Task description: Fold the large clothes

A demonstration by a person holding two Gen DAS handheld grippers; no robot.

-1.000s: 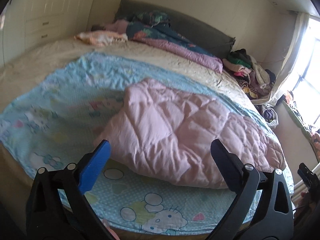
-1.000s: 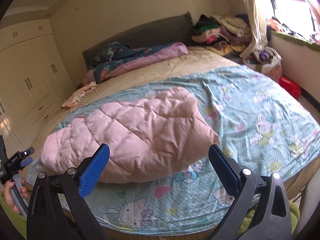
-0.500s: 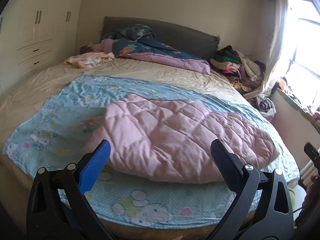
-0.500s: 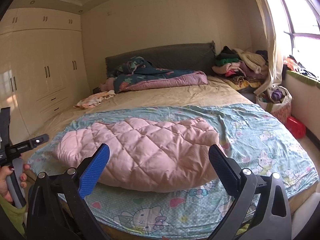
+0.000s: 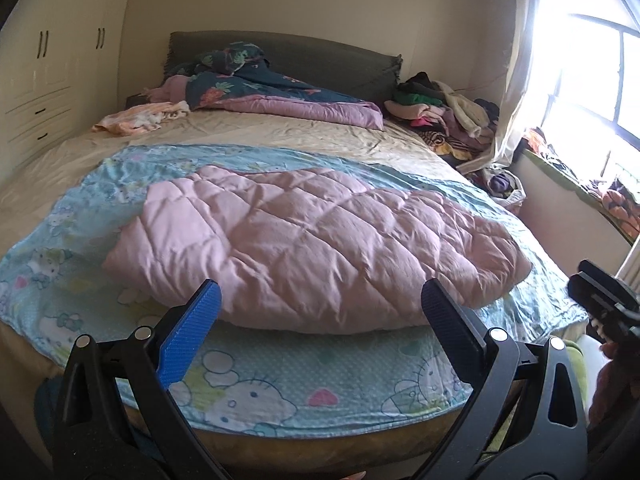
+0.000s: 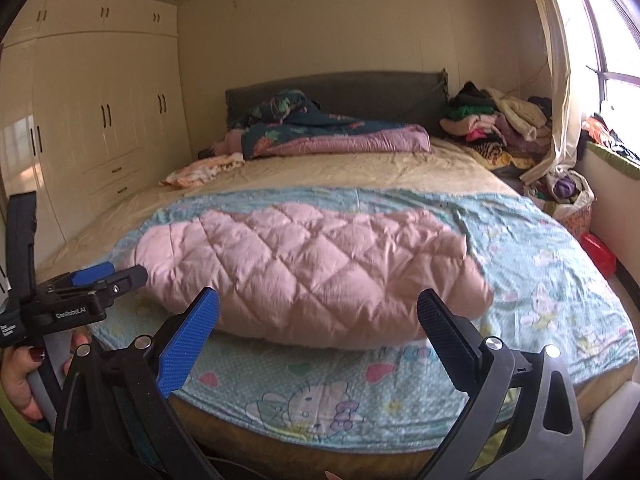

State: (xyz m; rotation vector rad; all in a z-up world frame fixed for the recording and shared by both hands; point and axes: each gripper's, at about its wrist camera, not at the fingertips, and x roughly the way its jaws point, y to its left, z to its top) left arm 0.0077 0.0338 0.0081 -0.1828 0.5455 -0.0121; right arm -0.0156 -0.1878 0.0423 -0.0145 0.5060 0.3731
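Observation:
A pink quilted garment [image 5: 312,244] lies folded into a long bundle across the blue cartoon-print sheet [image 5: 280,384] at the foot of the bed; the right wrist view shows the pink garment [image 6: 312,268] too. My left gripper [image 5: 320,316] hangs open just short of its near edge, with nothing between the fingers. My right gripper [image 6: 318,320] is also open and empty, in front of the same edge. The left gripper [image 6: 100,280] appears at the left of the right wrist view, held by a hand [image 6: 20,376].
The sheet [image 6: 540,280] covers the bed's near half; beige bedding [image 5: 280,136] lies beyond it. A dark floral duvet [image 5: 260,88] sits at the headboard, a clothes pile [image 5: 440,112] at back right. Wardrobes [image 6: 100,120] line the left wall; a red bin [image 6: 598,254] stands by the window.
Both grippers have drawn back from the pink garment and levelled out, so more of the room shows. Both stayed open. The garment lies unchanged on the sheet.

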